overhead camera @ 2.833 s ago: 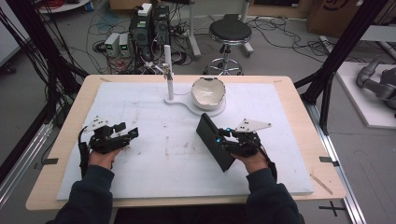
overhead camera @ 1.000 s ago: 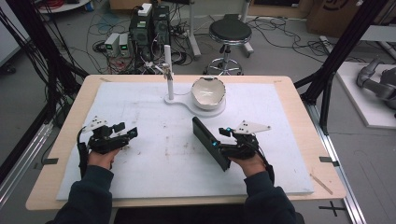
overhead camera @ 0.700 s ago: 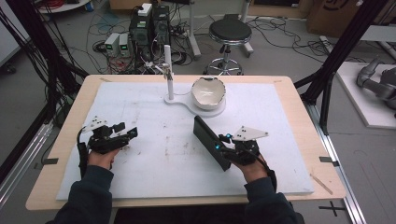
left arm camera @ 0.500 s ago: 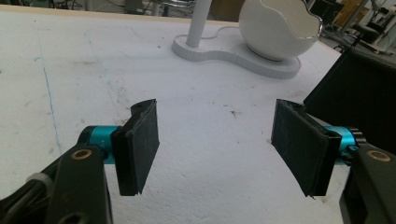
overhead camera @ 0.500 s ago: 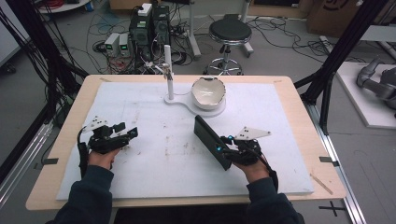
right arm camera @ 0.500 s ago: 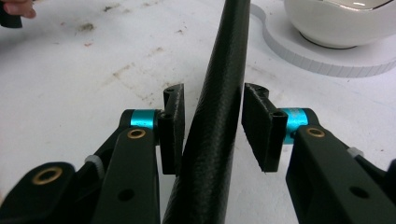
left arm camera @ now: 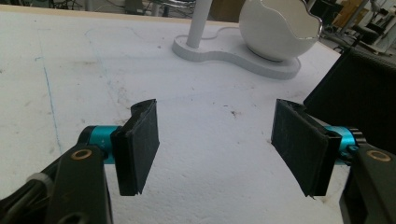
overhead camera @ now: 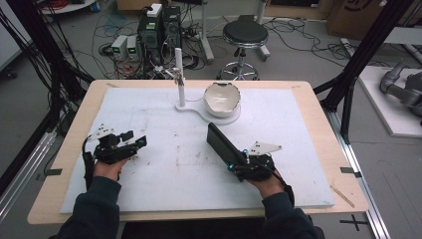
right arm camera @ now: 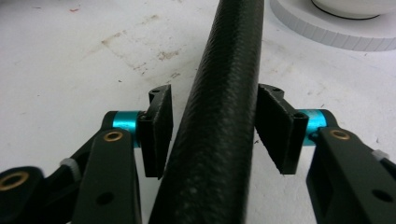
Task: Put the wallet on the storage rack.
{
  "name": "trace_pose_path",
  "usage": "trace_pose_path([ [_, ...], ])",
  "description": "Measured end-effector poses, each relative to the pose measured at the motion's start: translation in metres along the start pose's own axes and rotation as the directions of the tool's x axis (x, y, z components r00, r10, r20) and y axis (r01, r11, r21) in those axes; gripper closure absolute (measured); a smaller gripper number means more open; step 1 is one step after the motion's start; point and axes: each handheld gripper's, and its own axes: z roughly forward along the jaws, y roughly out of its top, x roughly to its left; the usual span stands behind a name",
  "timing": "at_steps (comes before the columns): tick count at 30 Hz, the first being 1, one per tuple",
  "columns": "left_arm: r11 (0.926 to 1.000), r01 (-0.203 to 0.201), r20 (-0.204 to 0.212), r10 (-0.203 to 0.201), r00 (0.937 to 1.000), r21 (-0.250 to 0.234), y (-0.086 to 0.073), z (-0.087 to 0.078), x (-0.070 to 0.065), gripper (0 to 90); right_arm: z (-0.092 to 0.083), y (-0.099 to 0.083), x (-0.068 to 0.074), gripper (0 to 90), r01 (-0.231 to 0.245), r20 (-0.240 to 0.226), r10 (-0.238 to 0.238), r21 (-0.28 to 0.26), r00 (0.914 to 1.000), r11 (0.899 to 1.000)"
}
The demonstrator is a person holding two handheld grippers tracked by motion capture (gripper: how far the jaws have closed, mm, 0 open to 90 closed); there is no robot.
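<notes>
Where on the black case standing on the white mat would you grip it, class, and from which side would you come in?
Grip the black case across its thin thickness at the end nearest the person, coming in level from that end. It stands on its long edge, so both broad faces are free. The right gripper already straddles that end, its pads not visibly pressing. The white bowl crowds the far end.

The right gripper [overhead camera: 238,162] has sunk a little toward the white mat [overhead camera: 164,174] with the black case [overhead camera: 225,145], whose upright tilt has eased lower. Its jaws have just been opening, the case standing between them with gaps at both pads.
</notes>
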Motion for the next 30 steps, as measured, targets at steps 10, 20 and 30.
trace_pose_path([
  [10, 1.0000, -0.004, 0.007, 0.004, 1.0000, -0.005, 0.000, 0.000, 0.001, 31.8, -0.009, 0.003, -0.011, 73.1, -0.045, 0.006, 0.046, -0.054, 0.9989, 0.997],
  [20, 1.0000, 0.001, 0.006, -0.001, 1.0000, -0.009, 0.000, -0.001, 0.003, 31.7, -0.033, 0.048, -0.026, 73.3, 0.031, 0.050, -0.023, -0.163, 0.9985, 0.986],
  [30, 1.0000, -0.002, 0.011, 0.002, 0.9999, -0.009, 0.000, -0.002, 0.003, 31.7, -0.049, 0.098, -0.056, 73.1, 0.050, 0.130, -0.026, -0.189, 0.9912, 0.981],
])
